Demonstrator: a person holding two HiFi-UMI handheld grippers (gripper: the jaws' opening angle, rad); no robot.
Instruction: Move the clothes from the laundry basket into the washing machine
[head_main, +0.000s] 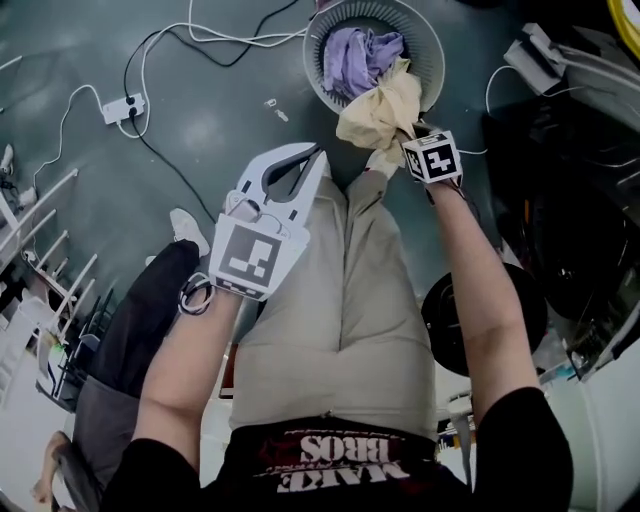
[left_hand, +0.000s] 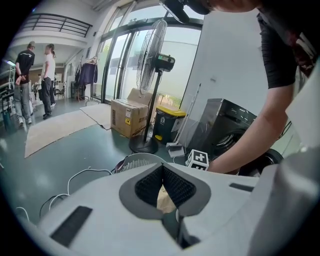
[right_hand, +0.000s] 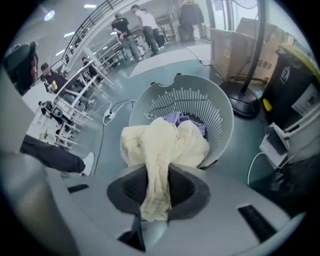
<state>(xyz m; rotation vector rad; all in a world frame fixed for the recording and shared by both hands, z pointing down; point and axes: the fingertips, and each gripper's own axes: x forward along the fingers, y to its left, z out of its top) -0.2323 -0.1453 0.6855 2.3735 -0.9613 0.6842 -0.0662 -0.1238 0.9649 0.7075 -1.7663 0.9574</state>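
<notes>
A round grey laundry basket (head_main: 430, 50) stands on the floor ahead of my legs, with purple clothes (head_main: 355, 55) inside. A cream cloth (head_main: 380, 110) is lifted half out of it and drapes over the near rim. My right gripper (head_main: 400, 135) is shut on that cloth; in the right gripper view a strip of the cream cloth (right_hand: 157, 165) runs down between the jaws of the right gripper (right_hand: 157, 192) above the basket (right_hand: 220, 105). My left gripper (head_main: 310, 160) is held above my left thigh, shut and empty. The left gripper (left_hand: 162, 172) points towards the basket (left_hand: 135, 162) and the dark washing machine (left_hand: 230, 135).
A white power strip (head_main: 122, 108) and cables lie on the floor to the left of the basket. The washer's round dark door (head_main: 480, 320) stands open at my right. A standing fan (left_hand: 150, 75), a cardboard box (left_hand: 127, 117) and a yellow-lidded bin (left_hand: 167, 125) stand beyond. A bystander's leg (head_main: 150, 310) is at left.
</notes>
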